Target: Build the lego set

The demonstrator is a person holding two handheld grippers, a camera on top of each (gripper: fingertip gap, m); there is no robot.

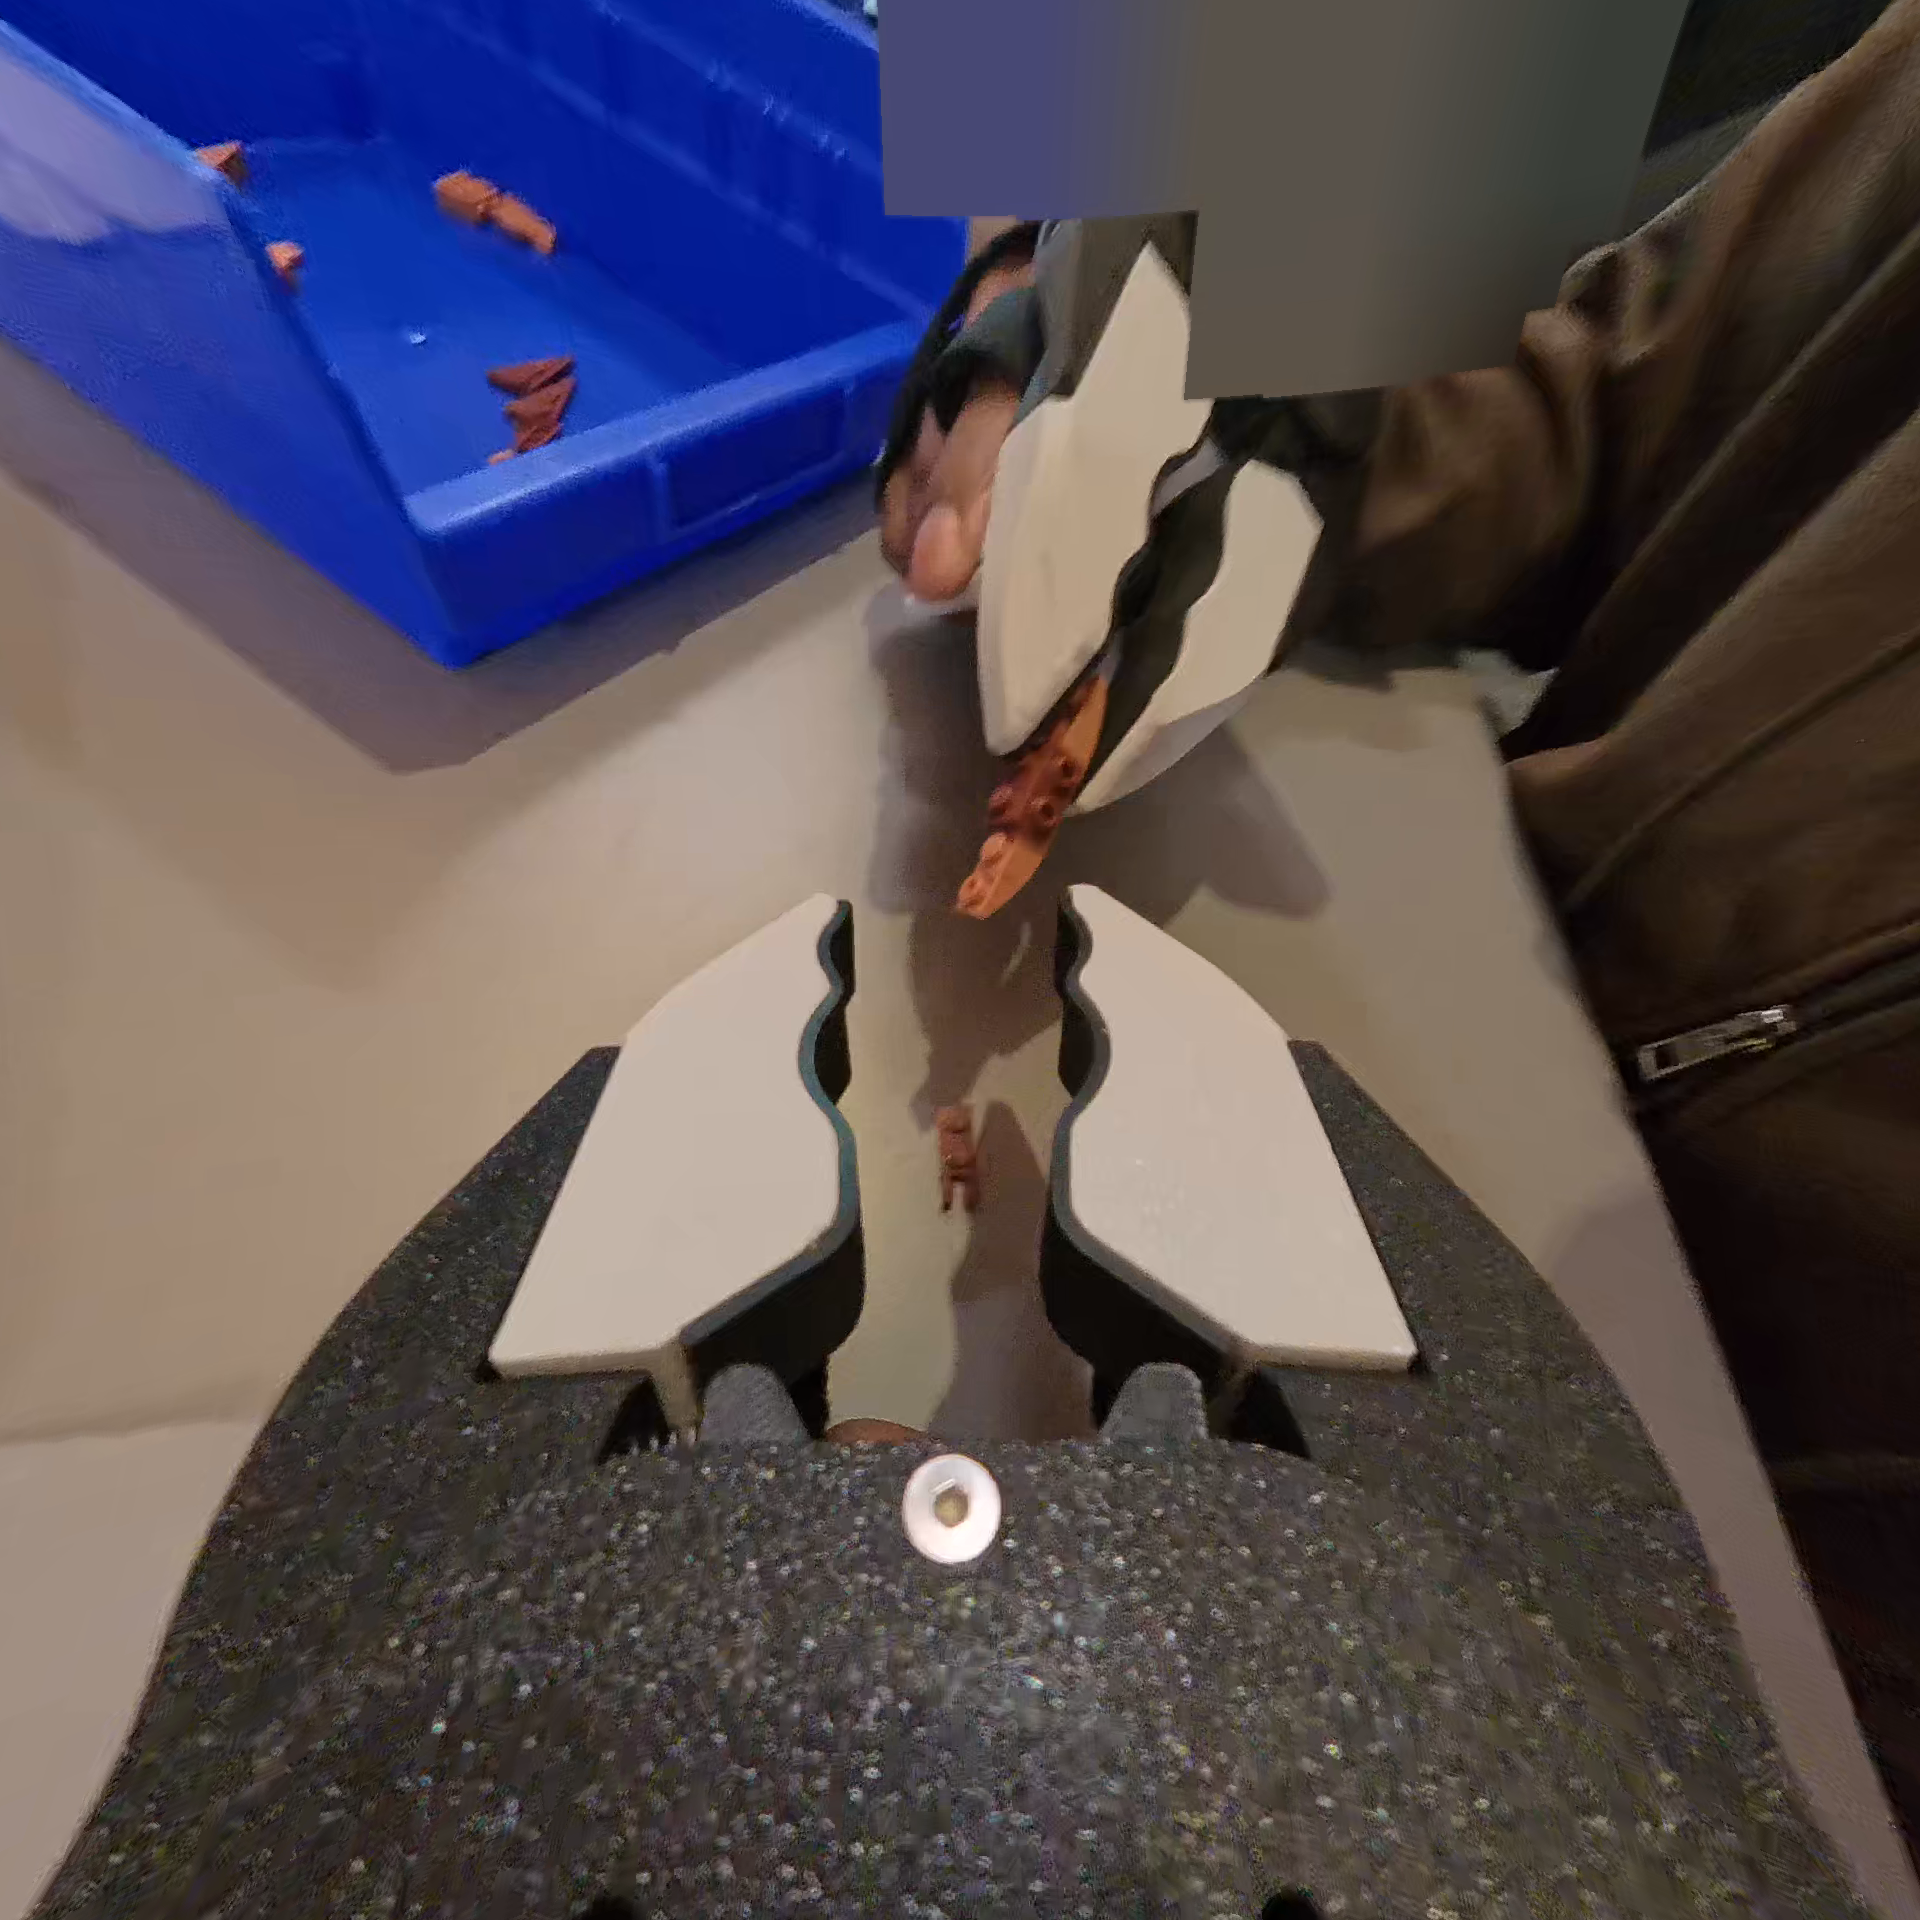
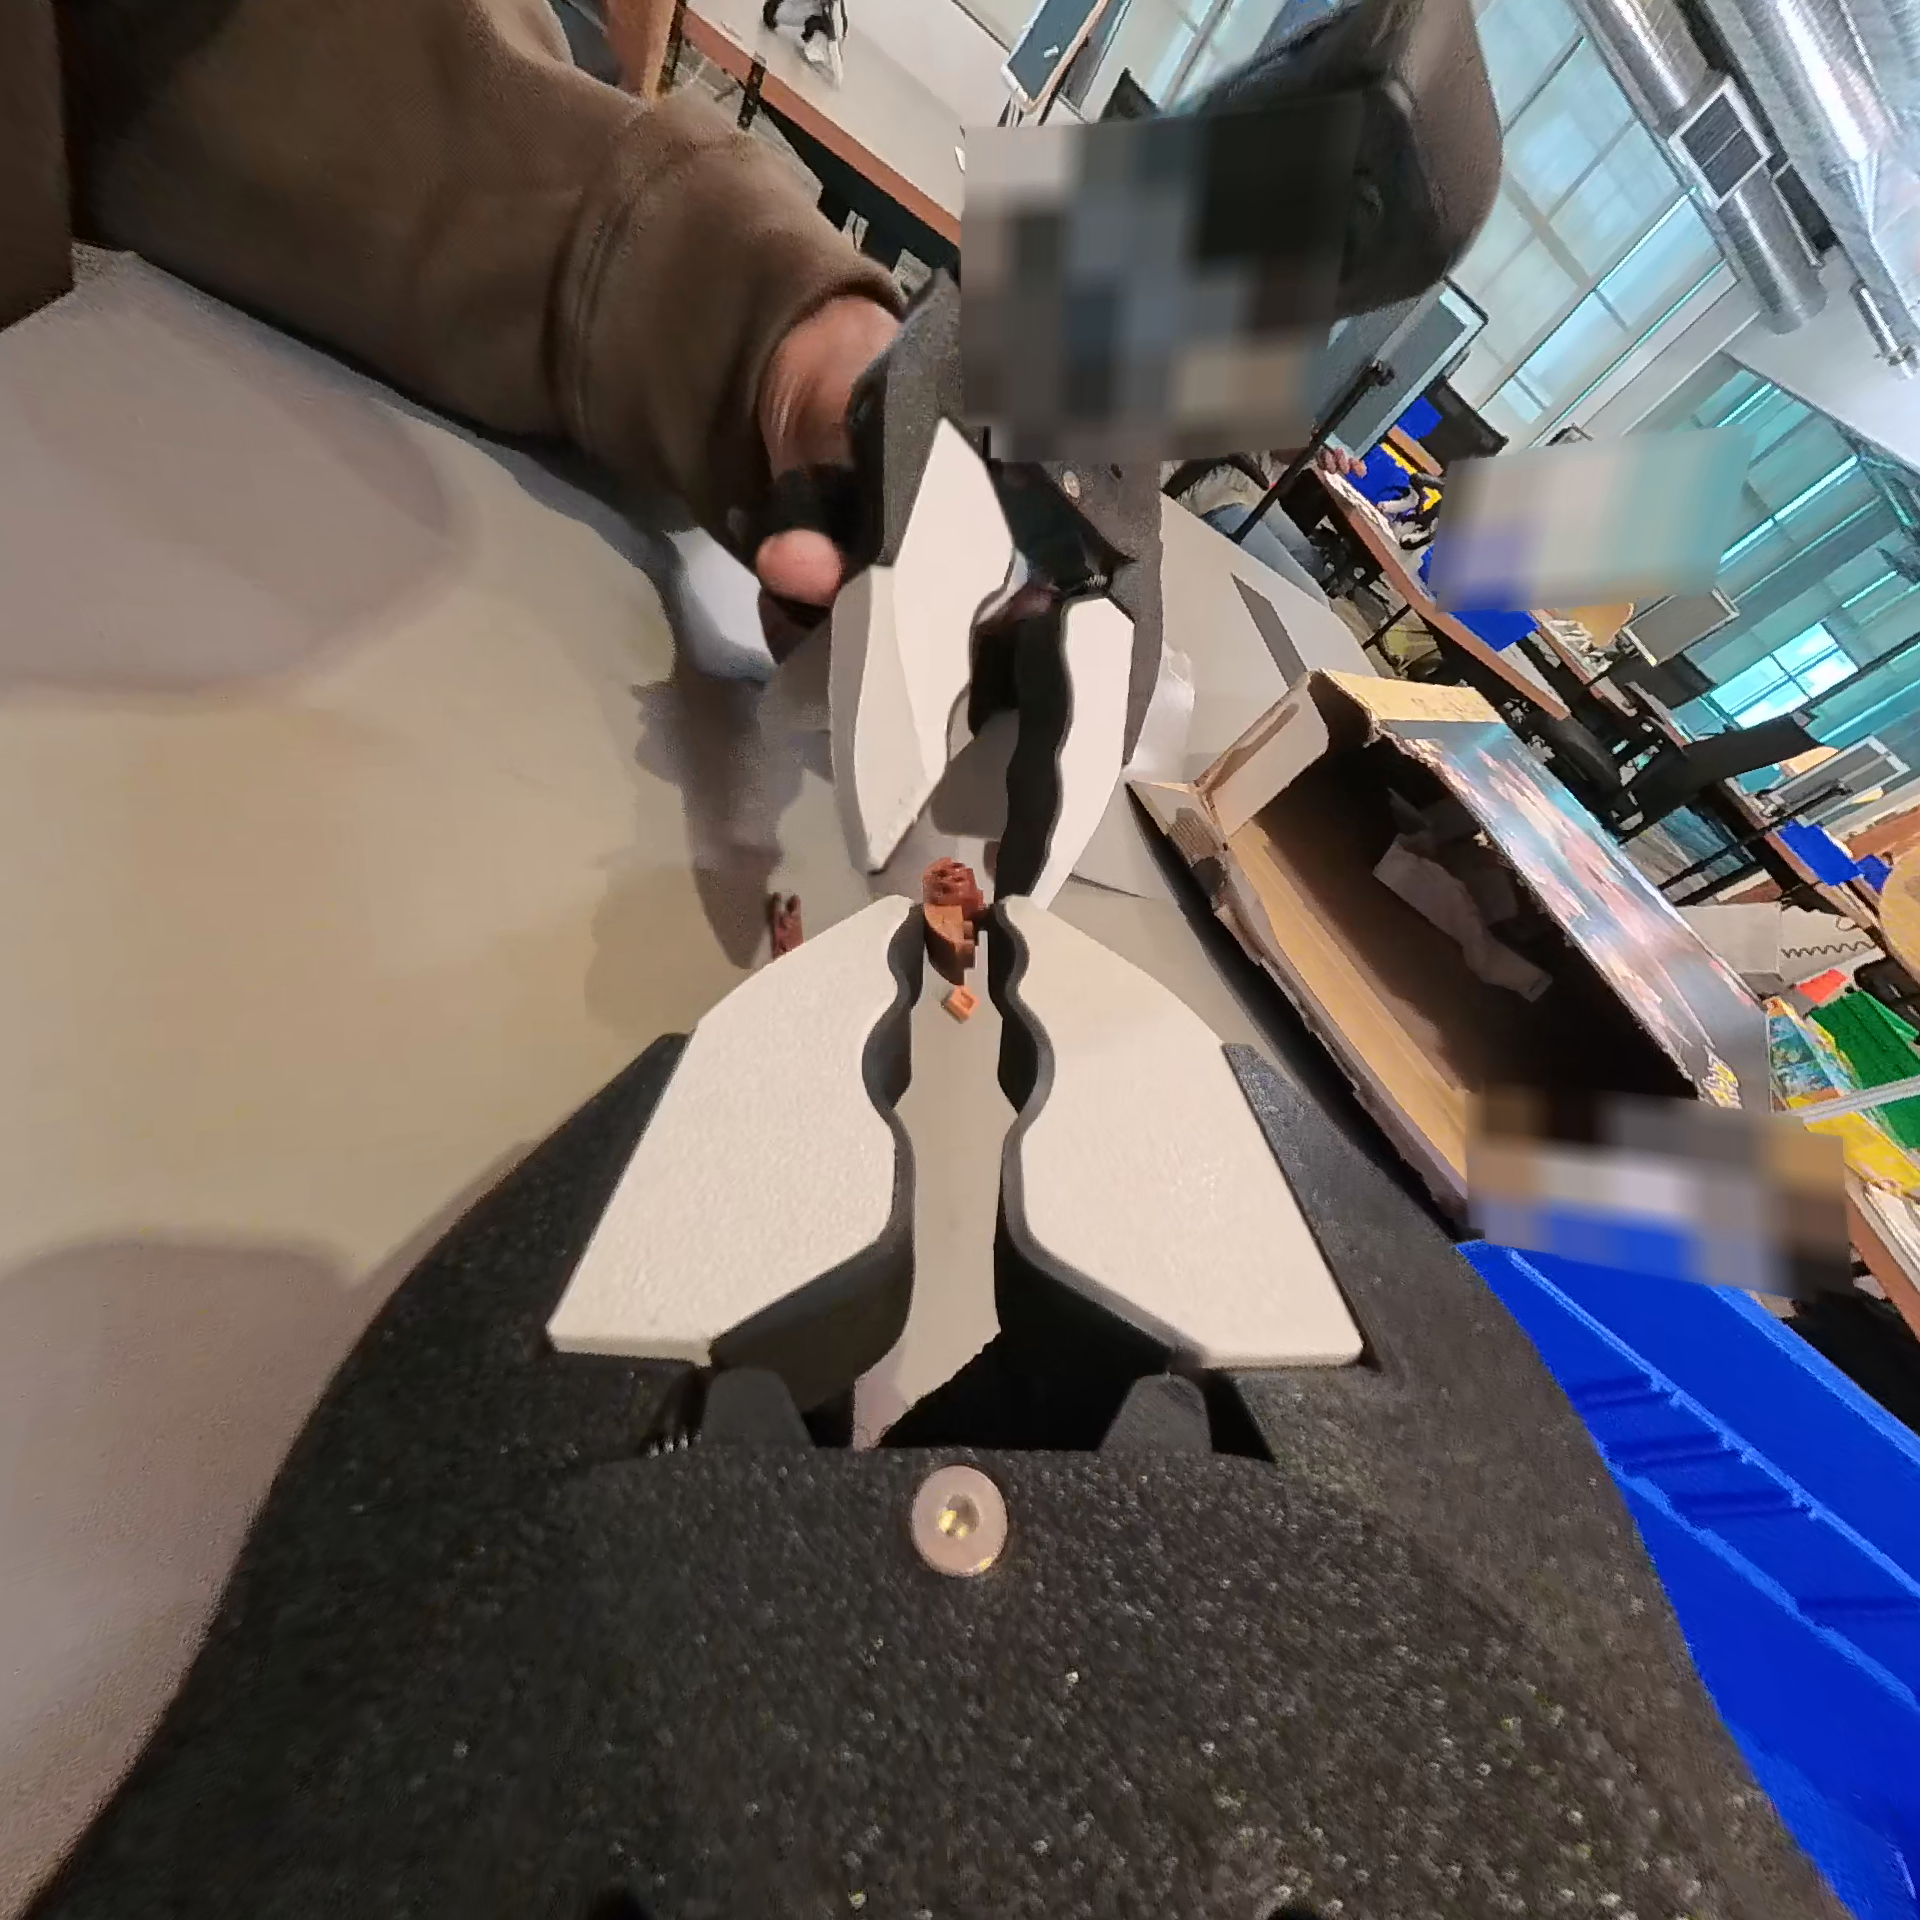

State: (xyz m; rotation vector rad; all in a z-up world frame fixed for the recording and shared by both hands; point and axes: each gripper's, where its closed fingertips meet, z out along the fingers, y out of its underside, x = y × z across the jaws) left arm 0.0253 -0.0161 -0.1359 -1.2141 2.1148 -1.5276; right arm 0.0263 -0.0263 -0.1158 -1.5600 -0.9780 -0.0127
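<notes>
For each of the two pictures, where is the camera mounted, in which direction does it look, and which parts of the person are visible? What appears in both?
Left wrist view: sits on the left gripper, open, looking down at the table and blue bin; shows a hand and brown jacket.
Right wrist view: sits on the right gripper, looking across the table toward a cardboard box; shows a brown sleeve.
Shared: each sees the other gripper, the reddish-brown brick piece in the right gripper, and a small brown piece on the table.

We see a reddish-brown studded brick assembly (image 1: pixel 1023 821), its upper end pinched in the right gripper (image 2: pixel 954 920), tip hanging tilted above the table.
</notes>
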